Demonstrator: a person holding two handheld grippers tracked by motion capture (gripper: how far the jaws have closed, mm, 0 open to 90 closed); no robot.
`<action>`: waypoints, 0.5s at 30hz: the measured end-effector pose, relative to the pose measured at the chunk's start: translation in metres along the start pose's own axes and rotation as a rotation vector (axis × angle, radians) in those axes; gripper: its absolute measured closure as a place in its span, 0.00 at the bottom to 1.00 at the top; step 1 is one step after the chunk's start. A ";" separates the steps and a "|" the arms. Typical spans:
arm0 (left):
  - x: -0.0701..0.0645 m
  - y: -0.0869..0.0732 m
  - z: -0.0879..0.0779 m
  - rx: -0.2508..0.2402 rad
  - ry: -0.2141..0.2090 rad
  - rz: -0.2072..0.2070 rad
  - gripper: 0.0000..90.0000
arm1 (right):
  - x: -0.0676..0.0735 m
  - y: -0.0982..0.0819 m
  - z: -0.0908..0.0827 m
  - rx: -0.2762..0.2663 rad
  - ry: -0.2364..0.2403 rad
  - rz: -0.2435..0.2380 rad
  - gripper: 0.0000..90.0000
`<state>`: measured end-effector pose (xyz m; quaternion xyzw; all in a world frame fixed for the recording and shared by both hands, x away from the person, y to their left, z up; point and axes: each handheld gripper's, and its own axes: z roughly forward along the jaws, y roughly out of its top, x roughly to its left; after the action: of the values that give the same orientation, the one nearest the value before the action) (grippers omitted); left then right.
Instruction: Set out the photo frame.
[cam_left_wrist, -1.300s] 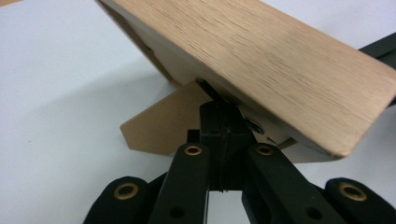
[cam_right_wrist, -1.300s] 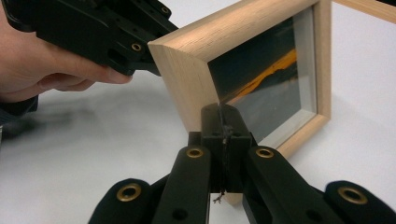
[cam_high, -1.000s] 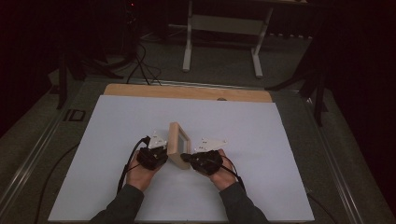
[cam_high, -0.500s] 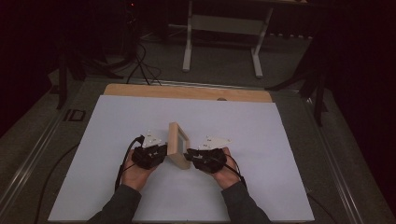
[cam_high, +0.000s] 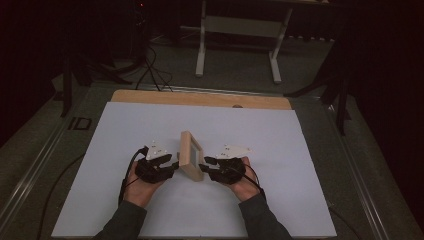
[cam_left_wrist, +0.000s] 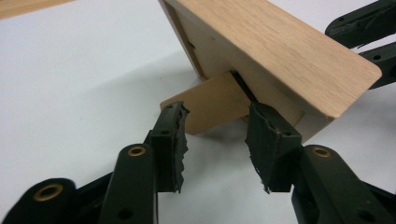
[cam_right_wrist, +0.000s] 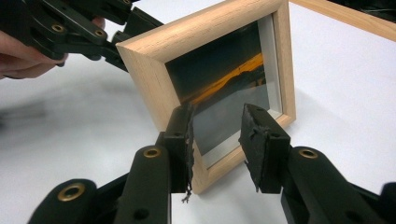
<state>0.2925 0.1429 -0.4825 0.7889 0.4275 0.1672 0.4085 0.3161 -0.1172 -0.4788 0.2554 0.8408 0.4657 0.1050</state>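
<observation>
A small light-wood picture frame stands tilted on the white sheet, propped by a stand at its back. It holds a dark picture with an orange streak. My left gripper is at the frame's back. Its jaws have just been opening, and they now flank the stand without touching it. My right gripper faces the glass side. Its jaws have also just been opening, and they sit on either side of the frame's lower rail with gaps at both pads.
The table's wooden edge runs along the far side of the sheet. Beyond it, a white metal stand and cables rest on the dark floor. Both of the person's hands rest on the sheet near its front.
Both grippers were shut at the frame's near end a second ago and now stand open. The hands have stayed almost in place, and the frame still stands.
</observation>
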 end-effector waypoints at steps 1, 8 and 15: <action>0.000 0.000 -0.001 -0.002 -0.002 -0.003 0.60 | 0.000 0.000 0.000 -0.001 0.000 0.001 0.70; -0.003 -0.003 -0.008 0.008 -0.020 0.008 0.54 | -0.002 -0.001 -0.002 -0.002 -0.004 0.008 0.69; -0.004 -0.006 -0.011 0.030 -0.039 0.003 0.49 | -0.003 -0.001 -0.002 -0.003 -0.004 0.008 0.67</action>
<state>0.2803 0.1475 -0.4799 0.7988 0.4208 0.1456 0.4046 0.3171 -0.1207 -0.4786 0.2592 0.8388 0.4670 0.1052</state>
